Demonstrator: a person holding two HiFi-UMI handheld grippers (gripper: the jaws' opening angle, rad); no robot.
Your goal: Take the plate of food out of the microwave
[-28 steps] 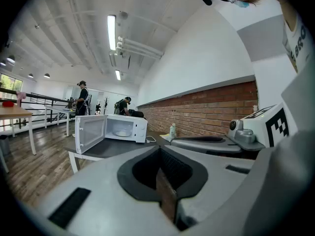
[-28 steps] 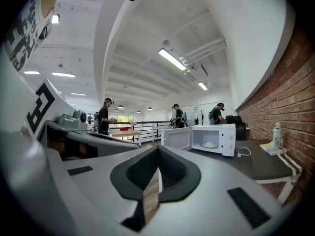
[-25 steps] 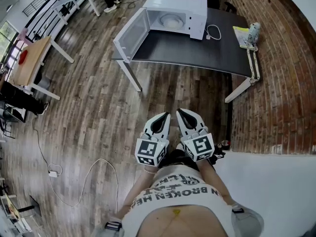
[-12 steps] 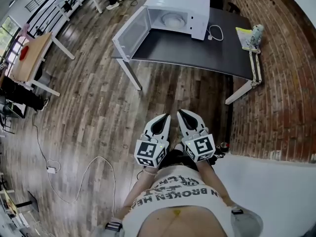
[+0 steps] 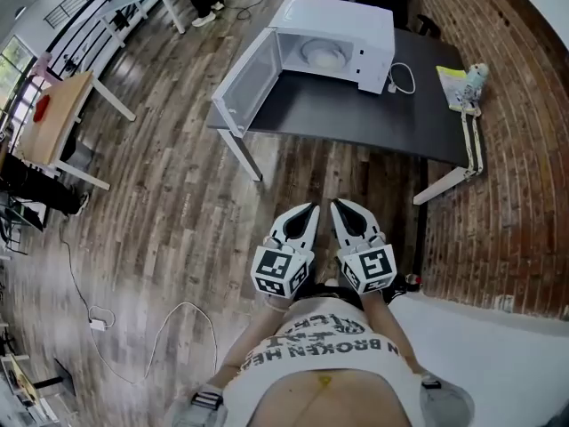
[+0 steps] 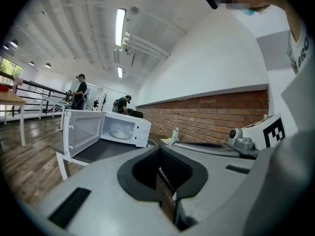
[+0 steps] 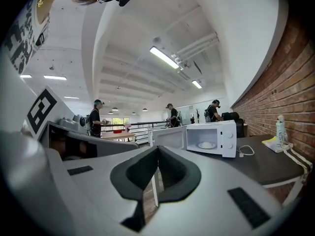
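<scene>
A white microwave (image 5: 356,25) stands on a black table (image 5: 356,118) well ahead of me, its door (image 5: 249,83) swung open to the left. Inside it sits a white plate of food (image 5: 323,56), also seen in the left gripper view (image 6: 119,134) and the right gripper view (image 7: 206,145). My left gripper (image 5: 305,213) and right gripper (image 5: 340,210) are held side by side close to my body above the wooden floor, far short of the table. Both are shut, with nothing between the jaws.
A white cable (image 5: 404,78), a bottle (image 5: 477,74) and a yellow paper (image 5: 455,83) lie on the table's right part. A brick wall (image 5: 507,176) runs along the right. A wooden table (image 5: 53,114) stands at the left and a cord (image 5: 169,327) trails on the floor. People (image 7: 97,117) stand far off.
I have come a little closer to the table; the microwave sits lower and to the right in the head view. Both grippers stay shut and together.
</scene>
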